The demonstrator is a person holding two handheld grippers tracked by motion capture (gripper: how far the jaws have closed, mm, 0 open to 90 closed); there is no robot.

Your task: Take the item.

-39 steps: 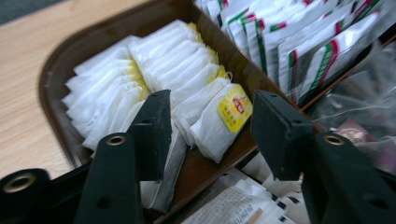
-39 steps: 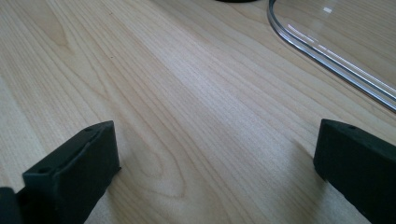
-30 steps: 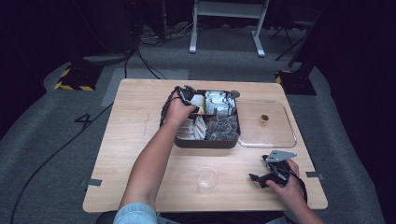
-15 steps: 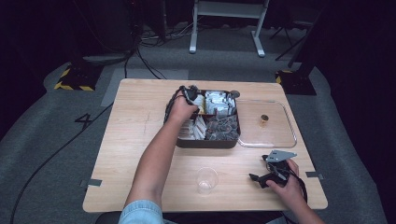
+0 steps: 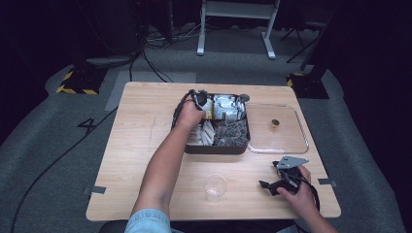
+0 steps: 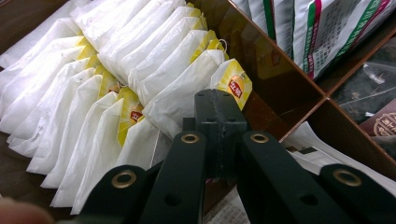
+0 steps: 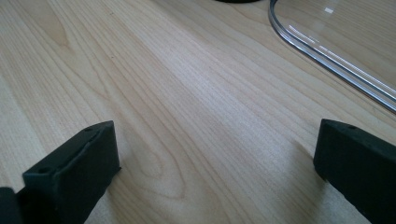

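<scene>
Black jaws of the right gripper [image 7: 215,172] are sitting wide apart over bare light wooden table [image 7: 187,93], near the clear plastic lid [image 7: 336,42]. Further out, the left gripper [image 6: 219,116] is poking into the dark divided tray [image 5: 216,148], jaws pressed together, just beside white paper tea bags [image 6: 182,93] with yellow tags. Logo's too small to read.

grey carpet [image 5: 58,145], wooden table [image 5: 141,145], dark room
</scene>
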